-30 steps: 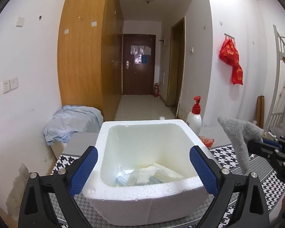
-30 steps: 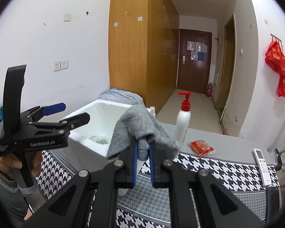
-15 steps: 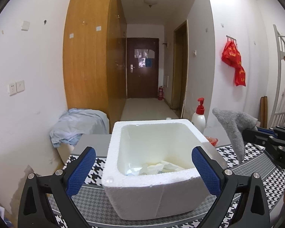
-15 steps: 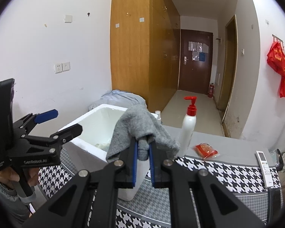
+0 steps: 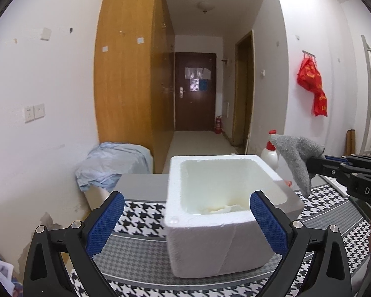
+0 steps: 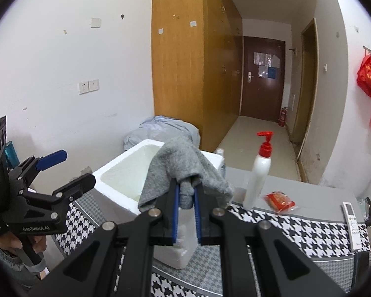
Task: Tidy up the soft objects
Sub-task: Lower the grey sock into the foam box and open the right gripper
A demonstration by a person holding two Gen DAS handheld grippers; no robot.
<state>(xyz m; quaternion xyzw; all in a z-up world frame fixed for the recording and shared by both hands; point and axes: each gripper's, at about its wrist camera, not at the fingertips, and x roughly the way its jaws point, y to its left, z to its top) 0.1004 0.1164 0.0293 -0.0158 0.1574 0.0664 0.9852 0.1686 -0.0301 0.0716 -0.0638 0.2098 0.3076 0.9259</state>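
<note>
The left gripper has backed away from the foam box, its fingers spread wide and empty. The right gripper pinches the grey sock beside the box, probably not yet over it; centre it above the opening before letting go.

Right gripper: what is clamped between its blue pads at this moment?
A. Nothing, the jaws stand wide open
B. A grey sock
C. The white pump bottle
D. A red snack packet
B. In the right wrist view the right gripper has its pads pressed close on a fold of the grey sock, which drapes over both fingers; the pump bottle and red packet stand apart on the table.
</note>
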